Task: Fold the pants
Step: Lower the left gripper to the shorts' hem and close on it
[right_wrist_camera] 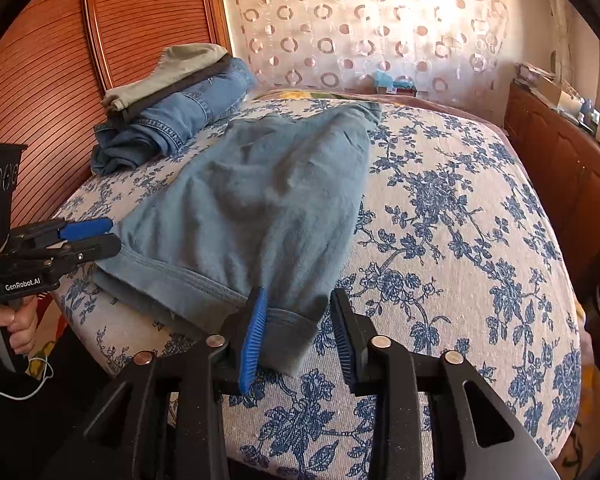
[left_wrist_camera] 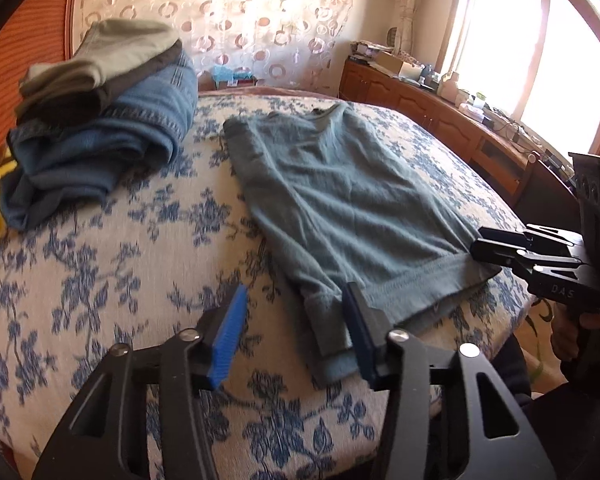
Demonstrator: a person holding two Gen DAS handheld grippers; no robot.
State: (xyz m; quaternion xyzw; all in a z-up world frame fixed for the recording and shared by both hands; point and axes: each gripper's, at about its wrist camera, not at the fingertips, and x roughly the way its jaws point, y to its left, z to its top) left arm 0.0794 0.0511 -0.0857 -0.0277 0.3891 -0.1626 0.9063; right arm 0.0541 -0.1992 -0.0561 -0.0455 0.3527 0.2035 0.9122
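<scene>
On the near half of the bed (right_wrist_camera: 480,208), the pants (left_wrist_camera: 340,208) lie already doubled lengthwise, leg over leg, a grey-blue strip running from the hem end at the bed's near edge away to the waist end by the far side. My left claw (left_wrist_camera: 296,332) is spread wide at the near-left hem corner, one blue pad on the cloth edge and the other out over the flowered cover, gripping nothing yet. My right claw (right_wrist_camera: 300,332) is likewise spread, straddling the cuffed corner at the near-right end, the rolled hem sitting between the pads. As I judge it, the step in hand is to pinch both hem corners and carry them up to the waist. To do it well I want each claw to bite through all the layers at once, so I would push the pads a little further over the hem before squeezing; the left one looks to have only the outermost edge in reach, and a shallow bite would let the lower leg slip out. I would close both together, lift just enough to clear the cover, and keep the hem taut between the claws so the fold line runs straight across. The cloth looks soft and limp, so it will likely sag in the middle if the claws drift inward. The stack of folded clothes (left_wrist_camera: 100,120) sits well apart at the far left by the headboard (right_wrist_camera: 60,60), and the wooden cabinet (left_wrist_camera: 440,108) stands clear beyond the bed.
</scene>
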